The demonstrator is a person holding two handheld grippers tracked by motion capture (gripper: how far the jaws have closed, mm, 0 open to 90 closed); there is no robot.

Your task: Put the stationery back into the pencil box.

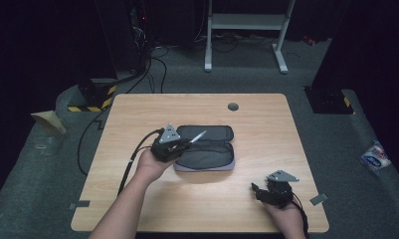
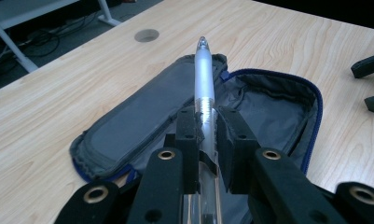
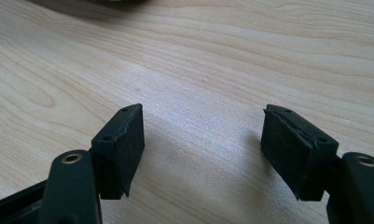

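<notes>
A grey pencil case with blue trim lies unzipped and spread open in the middle of the wooden table. My left gripper hovers at the case's left end, shut on a translucent white pen whose tip points right over the case. In the left gripper view the pen runs up between the pads above the open case. My right gripper rests near the table's front right, open. Its jaws stand wide apart over bare wood.
A round cable hole sits near the table's far edge. The right gripper's tips show at the right edge of the left gripper view. Beyond the table stand a white frame and cables on dark floor.
</notes>
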